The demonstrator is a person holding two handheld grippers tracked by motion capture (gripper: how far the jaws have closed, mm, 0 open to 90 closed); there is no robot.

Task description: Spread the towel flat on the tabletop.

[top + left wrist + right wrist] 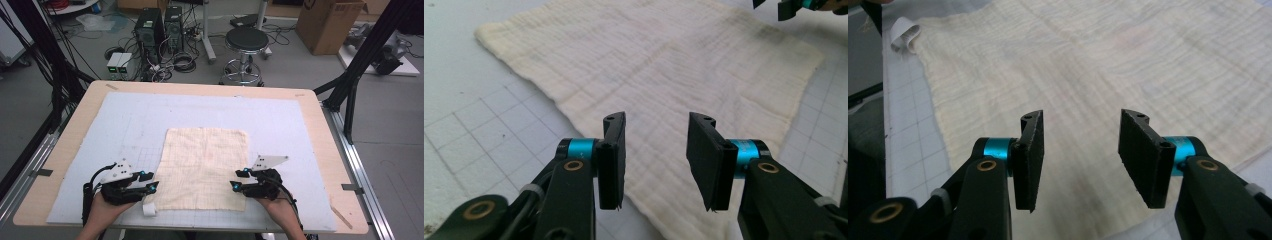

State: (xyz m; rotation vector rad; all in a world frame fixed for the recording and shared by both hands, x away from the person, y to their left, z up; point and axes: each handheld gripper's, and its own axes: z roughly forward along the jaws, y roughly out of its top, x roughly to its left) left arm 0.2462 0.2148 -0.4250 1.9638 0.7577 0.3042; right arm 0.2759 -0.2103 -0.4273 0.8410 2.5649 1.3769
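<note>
Cream cloth (205, 167) flat, long axis running away from person, both grippers released.

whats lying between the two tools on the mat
In the high view, the cream cloth lies flat between the left tool and right tool, both open at its near side edges.

The cloth (206, 167) was cream woven fabric, crinkled and matt. It lay on a smooth pale gridded mat (125, 125) over a light wooden tabletop (75, 125). Each hand-held gripper's pads (612, 160) looked matt black plastic.
</note>
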